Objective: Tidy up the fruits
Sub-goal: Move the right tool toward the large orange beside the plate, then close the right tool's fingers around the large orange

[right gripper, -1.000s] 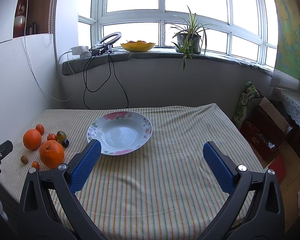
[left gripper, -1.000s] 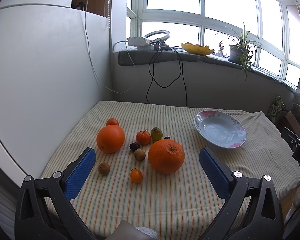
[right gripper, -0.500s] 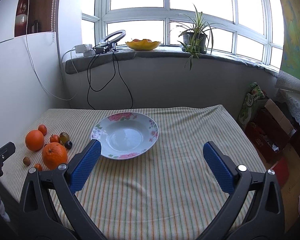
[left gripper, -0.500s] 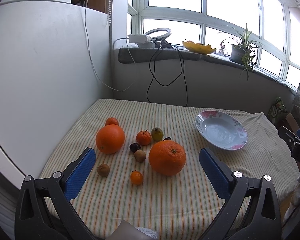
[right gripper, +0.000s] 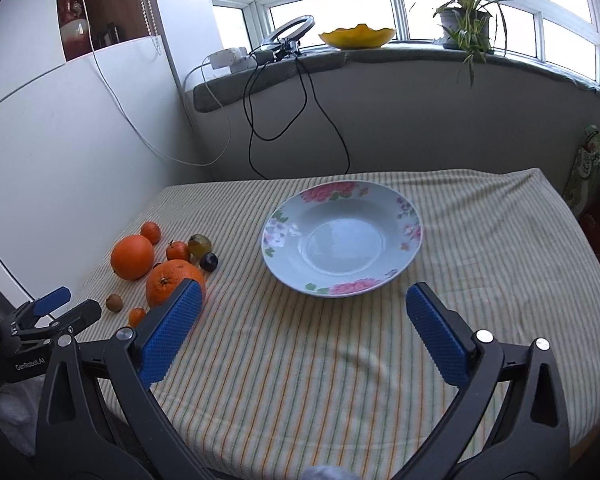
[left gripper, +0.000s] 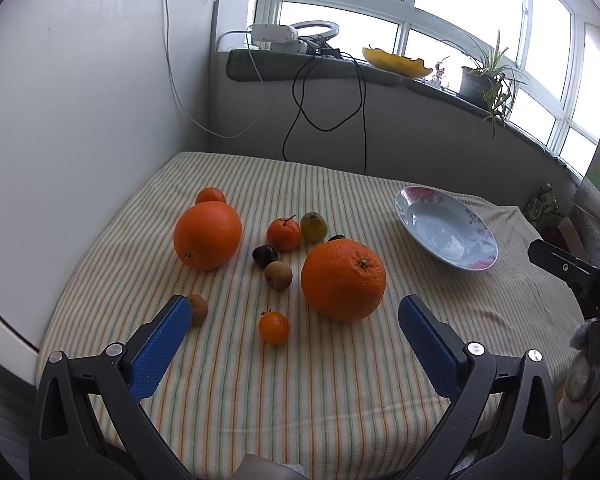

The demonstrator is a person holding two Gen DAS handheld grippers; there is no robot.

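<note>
Two large oranges (left gripper: pixel 343 279) among small loose fruits (left gripper: pixel 274 327), empty floral plate (right gripper: pixel 342 239) apart

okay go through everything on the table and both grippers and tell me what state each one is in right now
Left gripper: open, holding nothing.
Right gripper: open, holding nothing.
Floral plate: upright, nothing in it.
Near large orange: loose on the cloth, navel up.
Far large orange: loose on the cloth.
Small fruits: scattered around the oranges, none plated.
Striped tablecloth: spread out, lightly wrinkled.
</note>
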